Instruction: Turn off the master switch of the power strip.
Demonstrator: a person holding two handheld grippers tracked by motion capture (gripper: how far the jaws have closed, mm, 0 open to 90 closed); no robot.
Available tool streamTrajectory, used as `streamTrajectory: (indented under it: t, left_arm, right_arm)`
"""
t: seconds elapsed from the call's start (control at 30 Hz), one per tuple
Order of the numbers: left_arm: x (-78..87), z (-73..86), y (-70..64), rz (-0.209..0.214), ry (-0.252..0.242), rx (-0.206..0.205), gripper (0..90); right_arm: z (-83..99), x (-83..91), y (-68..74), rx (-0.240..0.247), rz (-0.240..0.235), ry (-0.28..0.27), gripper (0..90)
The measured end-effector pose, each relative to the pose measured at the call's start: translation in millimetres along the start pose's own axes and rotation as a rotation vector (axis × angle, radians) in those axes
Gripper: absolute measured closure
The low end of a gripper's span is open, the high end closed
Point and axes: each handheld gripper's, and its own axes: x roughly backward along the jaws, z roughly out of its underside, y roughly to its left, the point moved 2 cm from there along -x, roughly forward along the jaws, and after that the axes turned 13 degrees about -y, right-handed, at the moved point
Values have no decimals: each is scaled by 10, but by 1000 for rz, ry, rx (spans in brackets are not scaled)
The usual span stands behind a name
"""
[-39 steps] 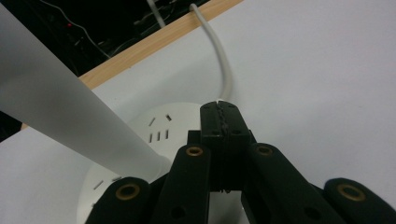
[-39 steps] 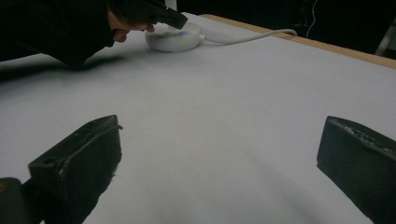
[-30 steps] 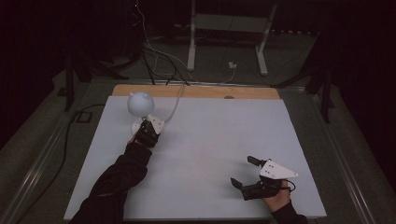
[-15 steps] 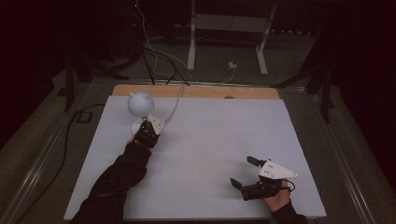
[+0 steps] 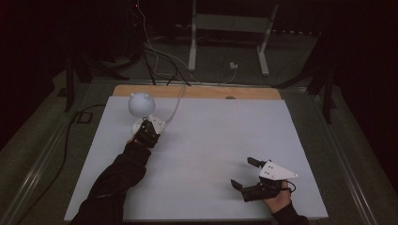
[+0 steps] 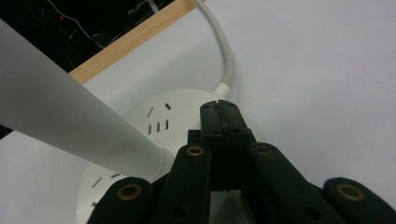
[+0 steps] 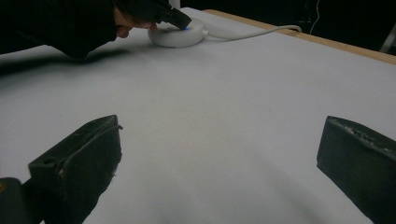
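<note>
My left claw (image 6: 218,112) has its 2 jaws pressed together with nothing between them, tips resting on top of the round white lamp base (image 6: 154,121). The base has small slots on its top face, just left of my tips. The white lamp stem (image 6: 70,123) rises from the base to the left of the claw and slants away. From above, the white globe head (image 5: 141,104) sits just beyond my left claw (image 5: 148,132). A white cable (image 6: 226,51) leaves the base right ahead of my tips and runs to the wooden edge (image 6: 135,38) of the table (image 5: 211,140).

My right claw (image 5: 245,174) is wide open and empty, both jaws apart over bare white tabletop, well apart from the lamp. From my right claw (image 7: 219,154) the lamp base (image 7: 177,35) lies far ahead and to the left, with a small blue light (image 7: 185,30) on top, under the left claw tip. My left sleeve (image 5: 117,178) stretches toward the lamp.
</note>
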Motion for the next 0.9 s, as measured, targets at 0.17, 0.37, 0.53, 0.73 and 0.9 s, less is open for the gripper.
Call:
streamTrajectory:
  t: [0.17, 0.37, 0.53, 0.73, 0.9]
  left_arm:
    - [-6, -25, 7, 22, 19, -11, 900]
    - [-10, -30, 14, 32, 25, -22, 900]
    - [-26, -67, 42, 55, 55, -12, 900]
    - [-37, -105, 67, 81, 93, -19, 900]
    - [-51, -123, 50, 83, 111, -58, 900]
  right_arm:
    - [2, -5, 2, -1, 0, 0, 0]
    - [1, -6, 4, 0, 2, 1, 0]
    - [2, -6, 3, -1, 2, 1, 0]
    - [2, -7, 5, -2, 1, 1, 0]
    - [2, -10, 14, -2, -2, 3, 0]
